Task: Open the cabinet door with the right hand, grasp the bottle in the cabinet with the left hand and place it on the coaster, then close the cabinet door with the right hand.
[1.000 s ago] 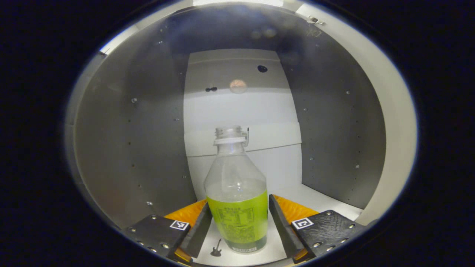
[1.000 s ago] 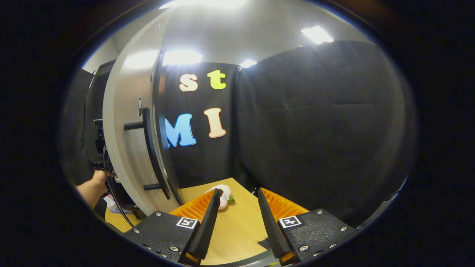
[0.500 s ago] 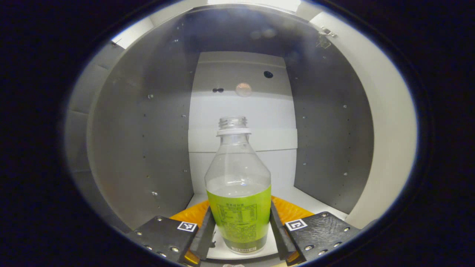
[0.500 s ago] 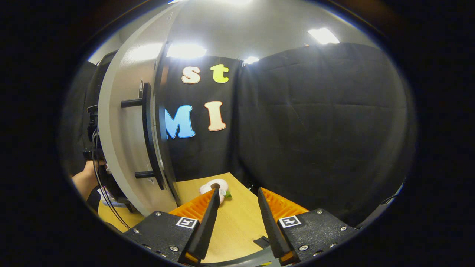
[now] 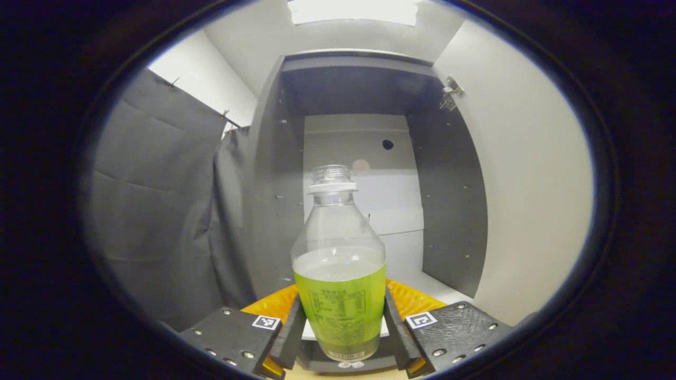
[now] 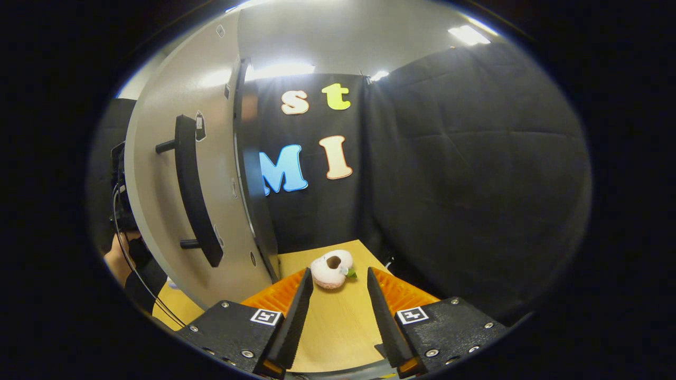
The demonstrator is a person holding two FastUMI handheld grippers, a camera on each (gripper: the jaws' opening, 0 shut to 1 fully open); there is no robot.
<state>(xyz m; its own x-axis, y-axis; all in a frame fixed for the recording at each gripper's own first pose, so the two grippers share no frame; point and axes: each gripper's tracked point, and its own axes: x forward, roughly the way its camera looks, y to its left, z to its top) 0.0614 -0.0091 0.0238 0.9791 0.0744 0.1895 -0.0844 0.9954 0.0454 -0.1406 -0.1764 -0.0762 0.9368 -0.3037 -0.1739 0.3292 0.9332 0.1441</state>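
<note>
Between the left gripper's (image 5: 340,327) fingers stands an upright clear plastic bottle with a green label (image 5: 338,279), capless and partly filled with pale liquid; both fingers press its labelled sides. Behind it is the open grey cabinet (image 5: 369,158) with its white back panel, and the white cabinet door (image 5: 528,174) is swung out at the right. In the right gripper view, the right gripper (image 6: 335,311) has its jaws apart, holding nothing, over a light wooden tabletop (image 6: 332,327). The door's black bar handle (image 6: 193,184) is on the left, well apart from the fingers. A small white plush ring toy (image 6: 331,268) lies just beyond the fingertips.
</note>
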